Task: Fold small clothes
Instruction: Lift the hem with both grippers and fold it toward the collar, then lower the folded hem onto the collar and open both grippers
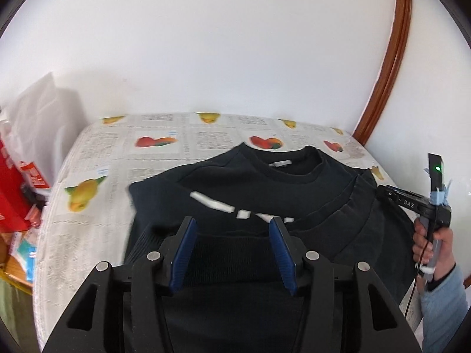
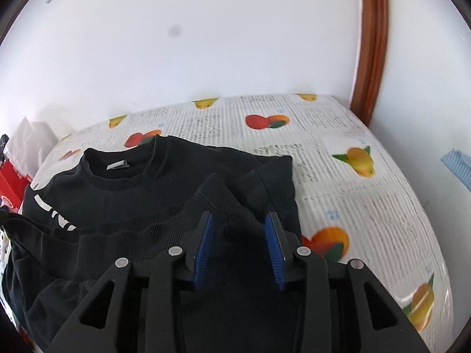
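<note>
A black sweatshirt [image 1: 265,182] with white lettering and a white neck label lies on the fruit-print table cover [image 1: 117,153]. Its ribbed bottom hem is folded up across the chest. My left gripper [image 1: 232,223] hangs over the hem's left part, its blue pads apart and the dark fabric lying loose between them. In the right wrist view the sweatshirt [image 2: 132,194] fills the left half of the cover [image 2: 353,206]. My right gripper [image 2: 238,220] stands open over the folded right edge, with cloth below the gap but not pinched. A person's hand [image 1: 432,244] holds that gripper's handle.
A red box [image 1: 11,194] and a white plastic bag [image 1: 44,111] crowd the table's left side. A white wall runs behind, with a brown wooden door frame [image 2: 371,44] at the right. The cover's right portion shows bare print.
</note>
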